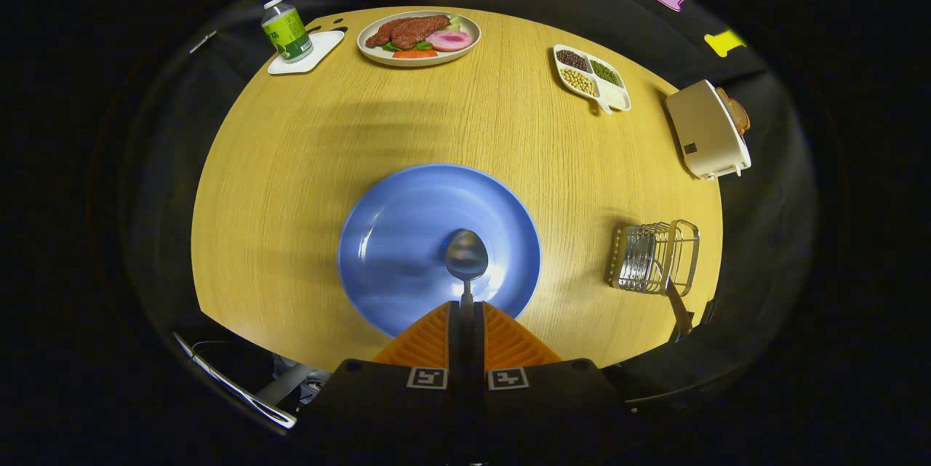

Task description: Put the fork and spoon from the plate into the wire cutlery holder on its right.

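Your gripper (466, 306) is clamped on the spoon (466, 256), pointing straight ahead over the plate (393, 233); the holder (654, 256) sits off right.

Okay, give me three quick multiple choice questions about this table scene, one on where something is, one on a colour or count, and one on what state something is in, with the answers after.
1. Where does the wire cutlery holder stand relative to the blue plate?
A. On the plate's right
B. On the plate's left
C. On top of the plate

2. How many compartments of the divided dish hold beans or grains?
A. One
B. Three
C. Five

3. What is the hand-held gripper doing?
A. Open above the bottle
B. Shut on the spoon
C. Shut on nothing

Answers:
1 A: the holder sits on the table to the plate's right.
2 B: dark, green and pale fillings show; the fourth compartment looks empty.
3 B: both fingers press the spoon's handle, its bowl over the plate.
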Demonstrator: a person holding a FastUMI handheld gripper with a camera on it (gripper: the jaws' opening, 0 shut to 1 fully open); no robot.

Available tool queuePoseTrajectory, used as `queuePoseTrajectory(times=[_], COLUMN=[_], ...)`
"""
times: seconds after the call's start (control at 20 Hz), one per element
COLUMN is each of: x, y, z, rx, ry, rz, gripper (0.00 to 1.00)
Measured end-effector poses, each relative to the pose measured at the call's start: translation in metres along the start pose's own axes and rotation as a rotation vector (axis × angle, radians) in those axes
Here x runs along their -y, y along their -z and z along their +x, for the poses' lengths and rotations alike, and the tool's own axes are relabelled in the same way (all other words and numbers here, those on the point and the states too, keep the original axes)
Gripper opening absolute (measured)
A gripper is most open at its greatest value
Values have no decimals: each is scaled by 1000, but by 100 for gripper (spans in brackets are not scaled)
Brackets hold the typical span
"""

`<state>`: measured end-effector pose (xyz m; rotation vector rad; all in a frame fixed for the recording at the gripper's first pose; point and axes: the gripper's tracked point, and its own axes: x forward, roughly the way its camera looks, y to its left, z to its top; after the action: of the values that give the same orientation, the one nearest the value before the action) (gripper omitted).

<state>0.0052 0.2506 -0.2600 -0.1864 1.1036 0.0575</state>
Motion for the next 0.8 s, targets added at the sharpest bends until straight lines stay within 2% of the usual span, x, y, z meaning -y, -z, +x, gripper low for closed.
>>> queuePoseTrajectory(times=[0.25, 0.4, 0.6, 0.8], x=[11, 36, 107, 170], y=[-11, -19, -33, -28], z=[-23, -49, -90, -91], rx=[38, 74, 121, 78], ry=[27, 60, 147, 212], rz=[-8, 35, 146, 255], gripper=[6, 6, 6, 6])
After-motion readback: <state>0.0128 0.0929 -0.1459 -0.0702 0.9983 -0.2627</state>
